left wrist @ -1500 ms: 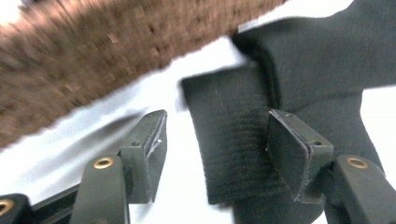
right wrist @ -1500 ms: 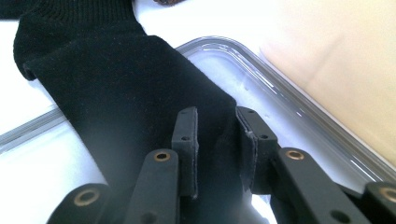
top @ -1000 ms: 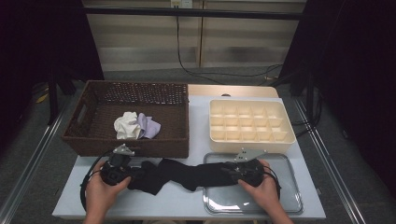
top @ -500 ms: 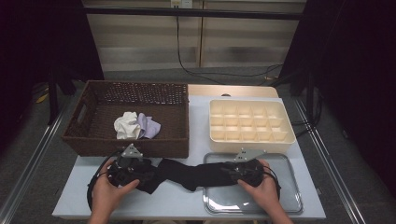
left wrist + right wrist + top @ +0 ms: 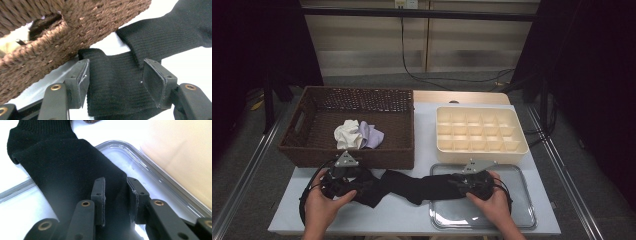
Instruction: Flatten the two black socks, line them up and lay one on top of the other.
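Gaping left tool (image 5: 115, 80) straddles black sock (image 5: 112, 92); high view hides gap.

The table (image 5: 422, 217) bears a basket (image 5: 397, 155), compartment box (image 5: 482, 147), tray (image 5: 522, 220) and sock (image 5: 412, 185).

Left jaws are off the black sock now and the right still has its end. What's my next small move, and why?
Probably re-close the left gripper on the black sock. Its jaws have just been opening and now stand apart, the ribbed fabric lying slack between them beside the wicker basket. The right gripper pinches the other end over the metal tray.
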The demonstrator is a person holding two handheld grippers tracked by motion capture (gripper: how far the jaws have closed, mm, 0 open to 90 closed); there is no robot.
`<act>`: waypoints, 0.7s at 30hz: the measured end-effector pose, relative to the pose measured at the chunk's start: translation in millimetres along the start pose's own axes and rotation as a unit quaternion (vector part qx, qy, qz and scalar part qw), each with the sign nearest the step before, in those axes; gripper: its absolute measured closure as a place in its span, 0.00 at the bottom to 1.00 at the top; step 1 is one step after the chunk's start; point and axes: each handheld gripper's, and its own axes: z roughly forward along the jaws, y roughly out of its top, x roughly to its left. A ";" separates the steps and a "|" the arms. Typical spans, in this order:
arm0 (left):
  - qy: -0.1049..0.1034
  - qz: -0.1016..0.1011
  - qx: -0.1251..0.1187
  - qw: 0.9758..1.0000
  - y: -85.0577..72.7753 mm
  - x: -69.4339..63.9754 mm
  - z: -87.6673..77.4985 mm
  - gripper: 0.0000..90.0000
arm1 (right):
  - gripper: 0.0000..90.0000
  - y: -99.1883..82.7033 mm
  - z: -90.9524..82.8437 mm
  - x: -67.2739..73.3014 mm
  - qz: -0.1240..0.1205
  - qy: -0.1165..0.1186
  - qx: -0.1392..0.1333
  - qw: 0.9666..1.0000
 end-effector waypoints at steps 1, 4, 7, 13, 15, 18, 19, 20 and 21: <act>-0.002 -0.001 -0.007 1.000 1.3 0.7 -3.9 0.43 | 0.77 -0.2 0.1 -0.4 -0.001 0.001 -0.002 1.000; 0.002 -0.001 -0.012 1.000 2.0 0.6 -7.2 0.43 | 0.77 -0.4 0.2 -0.5 -0.001 0.001 -0.002 1.000; -0.017 0.004 0.002 1.000 2.3 -3.7 0.1 0.43 | 0.77 0.1 0.3 -0.2 -0.001 0.000 -0.001 1.000; -0.032 0.009 0.038 0.999 -3.3 -9.2 28.7 0.44 | 0.77 0.2 0.0 0.4 -0.001 -0.001 0.001 1.000; -0.026 0.018 0.033 0.999 -5.1 -9.7 30.7 0.44 | 0.76 0.0 -0.1 0.5 0.000 -0.001 0.000 1.000; -0.010 0.049 0.040 0.998 -5.7 -16.9 33.6 0.45 | 0.76 -0.4 0.3 -0.6 0.000 0.001 -0.002 1.000; -0.005 0.056 0.038 0.998 -5.9 -19.4 34.2 0.46 | 0.76 -0.4 0.4 -0.7 0.001 0.001 -0.002 1.000; -0.009 0.055 0.039 0.998 -6.1 -20.8 33.8 0.50 | 0.76 -0.3 0.4 -0.6 0.000 0.001 -0.002 1.000; -0.015 0.057 0.038 0.998 -6.3 -21.5 33.3 0.54 | 0.76 -0.1 0.4 -0.3 0.001 0.000 -0.001 1.000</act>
